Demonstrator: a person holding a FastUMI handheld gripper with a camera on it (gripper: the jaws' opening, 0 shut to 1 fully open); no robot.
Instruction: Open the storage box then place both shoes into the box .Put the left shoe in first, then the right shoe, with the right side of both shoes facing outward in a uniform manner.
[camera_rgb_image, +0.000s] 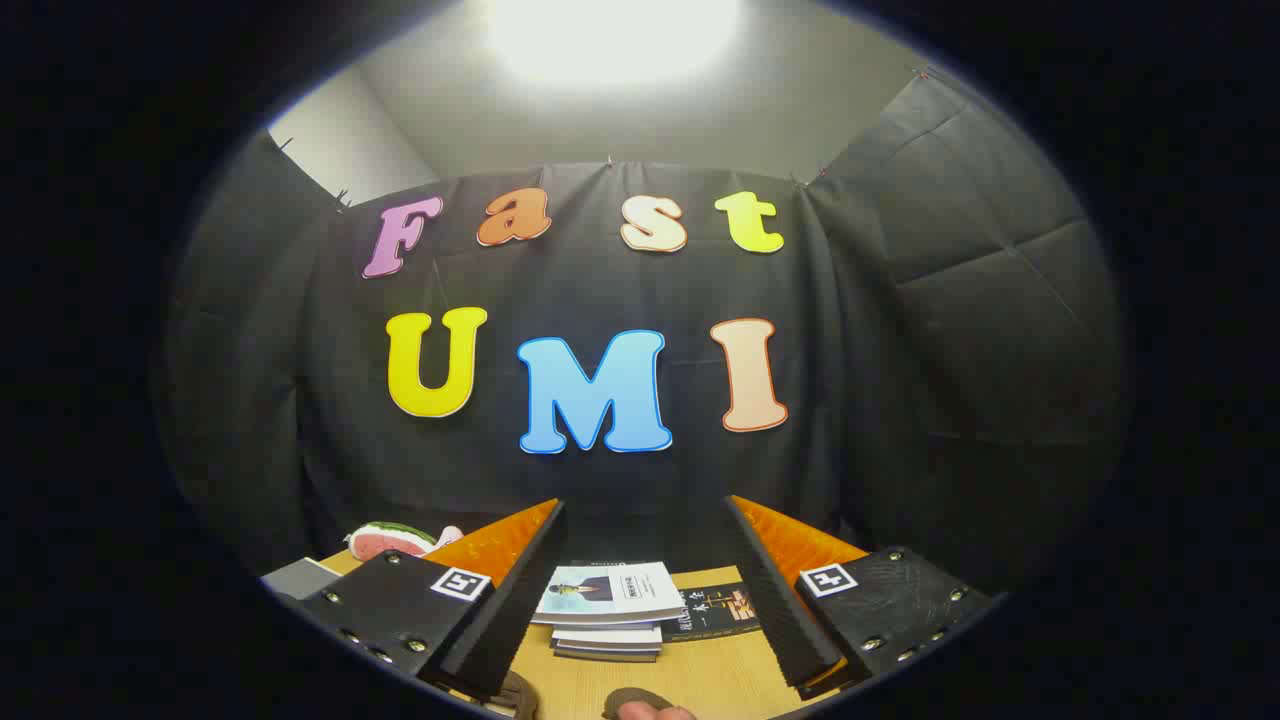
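Creased black cloth wall (960, 300) drapes the far side and both flanks of the booth. Above it, a pale ceiling (620, 110) glows with a bright light (610, 30). A light wooden table (700, 680) lies near.

A single ceiling light (610, 35) overhead burns out to pure white glare and fades into the pale ceiling around it. The booth below is dim; the cloth wall (950, 330) goes dark toward its sides. The fisheye lens bends straight lines strongly near the rim, where brightness falls off. The desk (700, 670) is evenly lit and sharp between the spread fingers (505, 610), whose inner faces lie in shadow
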